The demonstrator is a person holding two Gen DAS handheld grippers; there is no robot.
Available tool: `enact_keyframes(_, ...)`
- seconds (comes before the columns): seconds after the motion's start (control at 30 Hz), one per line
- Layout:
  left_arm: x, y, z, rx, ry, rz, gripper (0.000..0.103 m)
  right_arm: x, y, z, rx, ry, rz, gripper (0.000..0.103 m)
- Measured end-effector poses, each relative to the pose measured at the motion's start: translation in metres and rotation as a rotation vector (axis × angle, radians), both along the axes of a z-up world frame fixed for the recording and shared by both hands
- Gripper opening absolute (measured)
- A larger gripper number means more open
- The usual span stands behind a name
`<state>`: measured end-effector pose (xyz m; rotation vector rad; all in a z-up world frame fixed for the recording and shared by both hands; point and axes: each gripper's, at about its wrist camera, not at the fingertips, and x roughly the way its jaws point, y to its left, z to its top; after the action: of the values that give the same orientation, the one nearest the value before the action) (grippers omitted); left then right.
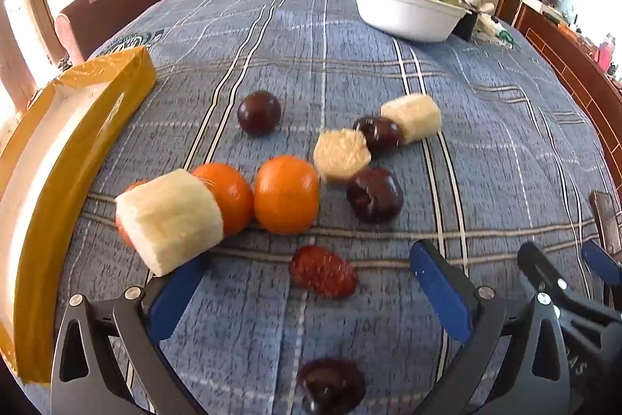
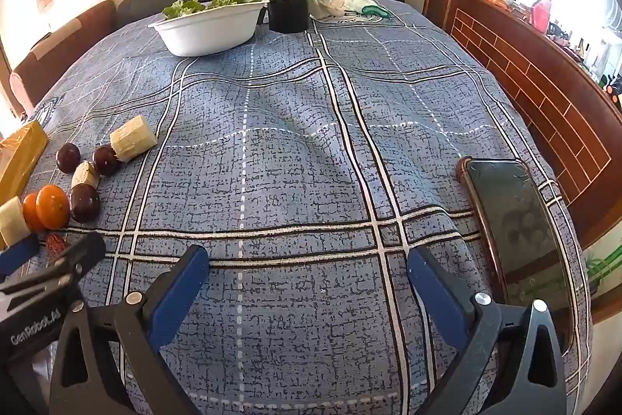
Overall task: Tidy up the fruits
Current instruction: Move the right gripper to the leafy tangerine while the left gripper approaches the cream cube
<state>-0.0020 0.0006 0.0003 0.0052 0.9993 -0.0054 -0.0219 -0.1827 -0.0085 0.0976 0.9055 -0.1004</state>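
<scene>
Both the left gripper (image 1: 307, 302) and right gripper (image 2: 307, 282) gape wide and empty — the soft red strawberry (image 1: 322, 272) likely bruises easily, so pinch its flanks gently.

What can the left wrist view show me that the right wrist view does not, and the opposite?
Only the left wrist view: a dark fruit at the bottom edge, between the open left gripper's fingers, and the strawberry in full.

Only the right wrist view: a phone lying on the cloth and a black container beside the white bowl.

Both: the oranges, the yellow box, the blue checked cloth.
</scene>
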Motion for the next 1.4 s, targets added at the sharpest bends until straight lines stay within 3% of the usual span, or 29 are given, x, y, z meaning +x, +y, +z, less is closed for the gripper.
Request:
enact_keyframes(0.23,-0.022,-0.001,0.003,-0.011,0.03,-0.12,0.103,0.001,0.002,0.001,0.001,0.056,0.04,0.103)
enact_keyframes(0.37,-0.043,0.014,0.021,-0.158,-0.001,-0.167,0.092,0.001,0.002,0.001,0.0,0.076,0.045,0.103)
enact_keyframes(0.43,-0.058,0.018,0.038,-0.185,-0.088,-0.187,0.091,0.0,0.002,0.001,-0.003,0.084,0.049,0.103)
enact_keyframes(0.53,-0.088,0.042,0.077,-0.143,-0.27,-0.157,0.091,-0.003,0.003,0.002,-0.013,0.074,0.033,0.102)
enact_keyframes(0.63,-0.107,0.08,0.122,-0.144,-0.41,-0.092,0.091,-0.013,0.006,0.01,-0.035,0.035,-0.015,0.092)
enact_keyframes(0.7,-0.118,0.109,0.147,-0.182,-0.49,-0.048,0.092,-0.028,0.008,0.029,-0.004,-0.044,-0.027,0.09)
enact_keyframes(0.8,-0.131,0.156,0.17,-0.261,-0.572,0.011,0.095,-0.069,0.018,0.074,-0.018,-0.256,-0.027,0.093)
enact_keyframes(0.83,-0.129,0.166,0.172,-0.279,-0.571,0.022,0.096,-0.083,0.022,0.086,-0.024,-0.326,-0.013,0.102)
enact_keyframes(0.9,-0.131,0.175,0.166,-0.281,-0.53,0.037,0.096,-0.104,0.03,0.097,-0.02,-0.409,0.028,0.103)
enact_keyframes(1.0,-0.129,0.163,0.143,-0.251,-0.434,-0.002,0.096,-0.103,0.039,0.086,0.016,-0.283,0.112,0.103)
enact_keyframes(1.07,-0.125,0.154,0.124,-0.245,-0.369,-0.026,0.096,-0.104,0.043,0.075,0.066,-0.222,0.159,0.097)
enact_keyframes(1.1,-0.122,0.152,0.114,-0.258,-0.339,-0.046,0.091,-0.104,0.044,0.07,0.088,-0.189,0.179,0.096)
enact_keyframes(1.2,-0.11,0.14,0.093,-0.29,-0.248,-0.101,0.059,-0.102,0.049,0.056,0.133,-0.128,0.216,0.09)
enact_keyframes(1.23,-0.107,0.137,0.088,-0.294,-0.228,-0.109,0.056,-0.101,0.052,0.052,0.143,-0.114,0.227,0.09)
enact_keyframes(1.4,-0.097,0.132,0.072,-0.298,-0.173,-0.132,0.056,-0.099,0.068,0.04,0.152,-0.09,0.275,0.09)
